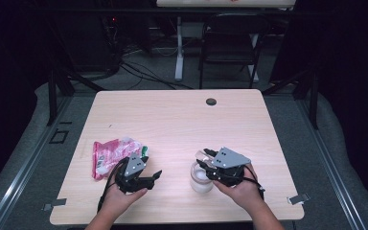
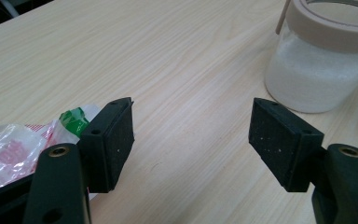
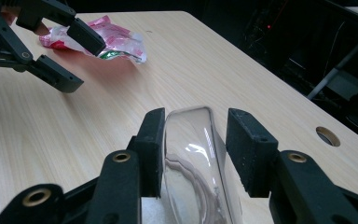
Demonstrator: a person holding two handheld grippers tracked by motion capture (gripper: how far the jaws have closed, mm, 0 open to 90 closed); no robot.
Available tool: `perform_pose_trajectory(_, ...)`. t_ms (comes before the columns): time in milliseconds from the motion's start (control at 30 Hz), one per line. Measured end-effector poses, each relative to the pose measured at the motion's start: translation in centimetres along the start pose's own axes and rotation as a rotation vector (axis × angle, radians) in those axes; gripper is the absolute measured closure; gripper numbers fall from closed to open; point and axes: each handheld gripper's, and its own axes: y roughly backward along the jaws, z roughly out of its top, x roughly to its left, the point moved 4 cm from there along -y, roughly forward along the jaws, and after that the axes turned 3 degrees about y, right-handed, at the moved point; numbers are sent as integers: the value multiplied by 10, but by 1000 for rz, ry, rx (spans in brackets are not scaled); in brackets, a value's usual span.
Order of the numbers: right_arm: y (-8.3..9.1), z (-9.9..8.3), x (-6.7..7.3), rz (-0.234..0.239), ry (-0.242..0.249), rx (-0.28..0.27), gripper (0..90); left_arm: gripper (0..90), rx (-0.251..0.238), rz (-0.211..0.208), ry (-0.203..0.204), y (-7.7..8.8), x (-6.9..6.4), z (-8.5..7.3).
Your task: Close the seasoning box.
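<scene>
Right gripper [image 3: 193, 149] jaws sit spread around the clear lid [image 3: 191, 154], left gripper [image 2: 191, 140] spread and empty. Jar [image 1: 201, 178] looks heavyish, slick, breakable; grab its waist.

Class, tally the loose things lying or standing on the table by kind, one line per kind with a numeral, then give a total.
Jar holding white grains: 1
Clear lid: 1
Crumpled pink, white and green wrapper: 1
Total: 3
</scene>
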Motion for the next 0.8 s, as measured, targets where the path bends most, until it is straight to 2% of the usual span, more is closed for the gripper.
perform_pose_trajectory(267,-3,-1,6,0,24,10,558,316,25,-10,-29,-6,-6,-2)
perform_pose_trajectory(800,-6,-3,10,7,36,18,536,324,19,-4,-30,-7,-6,-2)
